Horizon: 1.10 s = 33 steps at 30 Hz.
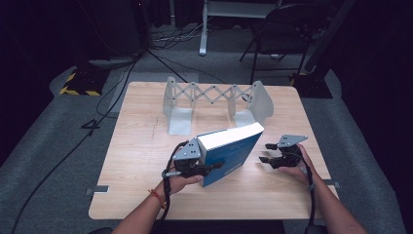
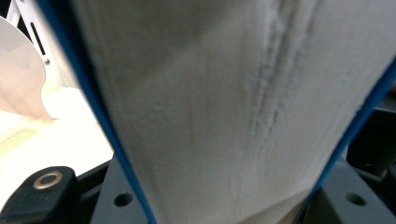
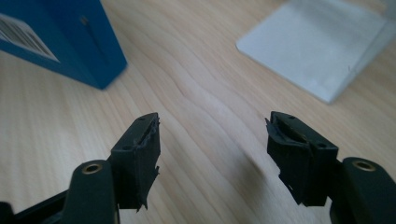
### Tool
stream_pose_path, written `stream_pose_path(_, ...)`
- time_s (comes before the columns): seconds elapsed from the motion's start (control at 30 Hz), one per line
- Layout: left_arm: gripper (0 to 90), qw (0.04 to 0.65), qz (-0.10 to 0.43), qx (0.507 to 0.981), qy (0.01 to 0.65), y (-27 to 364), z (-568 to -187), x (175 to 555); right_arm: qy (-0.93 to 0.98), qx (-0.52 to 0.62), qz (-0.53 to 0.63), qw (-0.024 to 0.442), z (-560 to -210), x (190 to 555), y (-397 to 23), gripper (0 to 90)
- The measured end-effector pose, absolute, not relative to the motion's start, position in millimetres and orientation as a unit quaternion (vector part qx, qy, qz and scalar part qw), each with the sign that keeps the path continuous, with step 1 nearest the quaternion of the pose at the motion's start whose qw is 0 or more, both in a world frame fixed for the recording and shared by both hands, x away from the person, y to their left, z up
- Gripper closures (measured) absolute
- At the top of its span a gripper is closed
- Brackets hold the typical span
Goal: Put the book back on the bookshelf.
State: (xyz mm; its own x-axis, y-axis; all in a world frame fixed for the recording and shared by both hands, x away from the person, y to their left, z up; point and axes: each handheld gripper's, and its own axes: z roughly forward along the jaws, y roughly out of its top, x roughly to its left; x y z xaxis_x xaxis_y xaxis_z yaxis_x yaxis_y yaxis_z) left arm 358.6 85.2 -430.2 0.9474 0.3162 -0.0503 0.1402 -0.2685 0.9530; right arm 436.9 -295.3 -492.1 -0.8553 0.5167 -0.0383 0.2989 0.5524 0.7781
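Observation:
A thick blue book (image 1: 229,151) stands on edge at the middle of the wooden table (image 1: 141,161), its white page block facing up. My left gripper (image 1: 214,165) is shut on the book's near end, one jaw on each cover. In the left gripper view the book's pages (image 2: 224,107) lie close between the blue covers. My right gripper (image 1: 265,152) stands open just right of the book, low over the table, apart from it. In the right gripper view, bare wood lies between the open right gripper (image 3: 212,140), and the book's corner (image 3: 60,37) is at the upper left.
An expandable grey metal book rack (image 1: 214,95) stands at the back of the table, its two end plates joined by a scissor lattice. Its flat foot plate (image 3: 317,51) lies ahead of the right gripper. One curved end plate (image 2: 18,79) shows left of the book.

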Motion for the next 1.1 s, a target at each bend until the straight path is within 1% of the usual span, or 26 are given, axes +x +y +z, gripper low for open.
stream_pose_path(0.1,58.4,0.584,0.087,0.795,0.142,86,-431,357,0.865,0.216,0.435,0.127,-485,432,-292,34.9)
stream_pose_path(0.23,56.9,0.566,0.089,0.807,0.141,88,-436,354,0.859,0.184,0.465,0.109,-472,425,-284,34.4)
stream_pose_path(0.3,56.7,0.562,0.089,0.810,0.142,89,-438,354,0.859,0.170,0.470,0.110,-467,422,-280,34.1)
stream_pose_path(0.63,56.5,0.545,0.090,0.821,0.144,94,-440,352,0.855,0.089,0.502,0.093,-437,407,-247,33.4)
stream_pose_path(0.67,56.4,0.543,0.089,0.822,0.144,95,-440,352,0.855,0.086,0.504,0.090,-435,407,-244,33.3)
stream_pose_path(0.7,56.2,0.543,0.089,0.822,0.144,95,-440,352,0.853,0.084,0.506,0.091,-434,407,-242,31.2)
stream_pose_path(0.77,55.9,0.541,0.088,0.824,0.145,96,-441,351,0.852,0.087,0.506,0.098,-432,407,-238,30.9)
stream_pose_path(0.83,55.8,0.539,0.085,0.825,0.147,97,-441,350,0.847,0.091,0.516,0.092,-432,410,-237,33.0)
stream_pose_path(0.93,56.5,0.537,0.081,0.827,0.147,98,-441,349,0.846,0.092,0.516,0.099,-431,413,-235,31.9)
stream_pose_path(1.07,57.0,0.536,0.078,0.828,0.144,98,-440,349,0.847,0.090,0.516,0.087,-432,417,-229,29.7)
stream_pose_path(1.1,57.1,0.536,0.078,0.828,0.145,98,-440,349,0.849,0.088,0.514,0.085,-433,417,-227,30.7)
